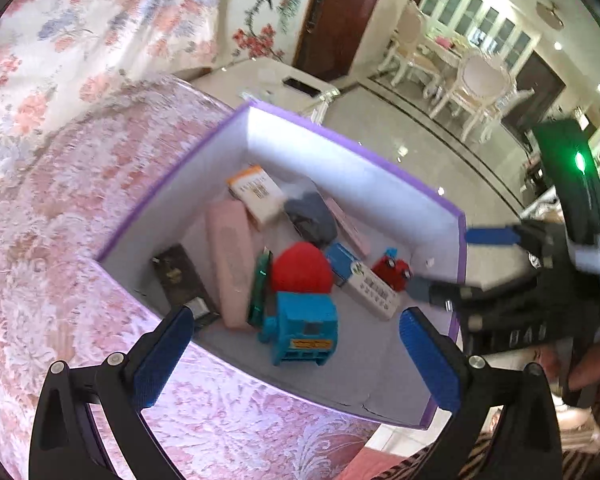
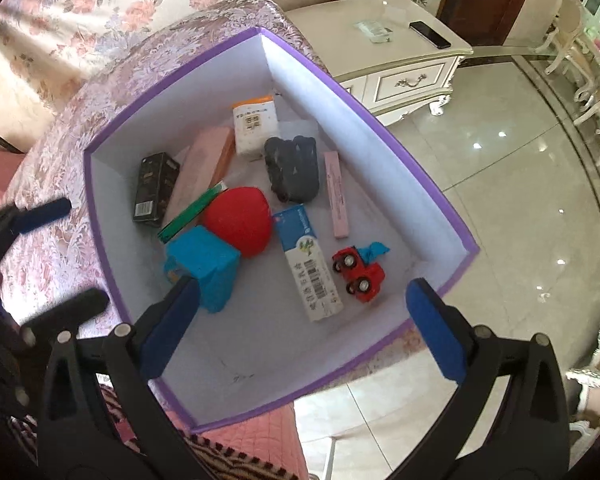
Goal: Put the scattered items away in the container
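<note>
Your right gripper (image 2: 300, 326) hangs over the near corner of the purple box (image 2: 396, 136), its blue pads spread wide with nothing between them. Your left gripper (image 1: 296, 354) hovers over the box's other near edge, jaws likewise apart and empty; from it you see the right gripper's fingers reaching in over the box's right wall.

The box sits on a pink floral cloth (image 2: 52, 240) covering the surface, with a corner overhanging toward the glossy tiled floor (image 2: 500, 184).

Inside, nearest you, stands a blue toy block (image 2: 204, 268) touching a red ball (image 2: 240, 220). Beside them lie a white-and-blue tube box (image 2: 312, 272) and a red toy car (image 2: 358, 274) with a blue scrap at its far end. A green strip (image 2: 192, 212) leans between the ball and a long pink box (image 2: 204, 168). Further back lie a black carton (image 2: 154, 188), a dark grey bundle (image 2: 292, 168), a slim pink stick box (image 2: 336, 192), and an orange-topped white packet (image 2: 256, 126) by the far corner.

Beyond, a cream cabinet (image 2: 404, 80) carries a dark phone (image 2: 430, 34); dining chairs (image 1: 480, 80) stand further off.
</note>
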### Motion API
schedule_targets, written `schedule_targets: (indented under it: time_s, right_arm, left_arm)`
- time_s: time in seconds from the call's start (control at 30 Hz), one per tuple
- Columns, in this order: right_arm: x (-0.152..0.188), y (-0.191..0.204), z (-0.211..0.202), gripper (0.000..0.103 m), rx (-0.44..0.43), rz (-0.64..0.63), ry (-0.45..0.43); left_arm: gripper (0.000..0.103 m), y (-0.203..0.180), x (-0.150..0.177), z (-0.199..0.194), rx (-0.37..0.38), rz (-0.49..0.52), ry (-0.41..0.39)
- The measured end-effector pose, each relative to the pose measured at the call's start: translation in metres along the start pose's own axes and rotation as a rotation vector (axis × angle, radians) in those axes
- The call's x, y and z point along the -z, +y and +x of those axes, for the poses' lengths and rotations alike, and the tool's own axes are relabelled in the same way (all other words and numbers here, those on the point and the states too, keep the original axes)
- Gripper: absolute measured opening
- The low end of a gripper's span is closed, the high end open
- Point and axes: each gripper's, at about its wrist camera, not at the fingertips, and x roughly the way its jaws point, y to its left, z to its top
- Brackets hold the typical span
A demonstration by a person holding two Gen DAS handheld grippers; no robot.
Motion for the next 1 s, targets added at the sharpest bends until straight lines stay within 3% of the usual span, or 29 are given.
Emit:
schedule_targets:
  time_s: [0.3,0.43,0.6,0.73,1.0]
  right_arm:
    - [0.009,0.041,-0.031,0.102,0.113,0.029,0.032]
    - [0.014,0.047,-0.046,0.102,0.108,0.076,0.024]
    - [0.020,0.055,-0.065,0.102,0.108,0.095,0.011]
    - [0.025,0.059,-0.077,0.102,0.115,0.087,-0.003]
    - [0.027,0.045,-0.109,0.102,0.199,0.090,-0.110]
  left_arm:
    - [0.103,0.015,-0.018,-0.043,-0.054,-0.043,-0.038]
    - [0.103,0.007,-0.020,-0.062,-0.113,-0.002,-0.068]
    - [0.103,-0.003,-0.026,-0.085,-0.092,-0.008,-0.087]
    - [0.103,-0.011,-0.032,-0.092,-0.081,-0.022,-0.067]
    - [0.103,-0.028,-0.031,-0.085,-0.184,-0.006,0.009]
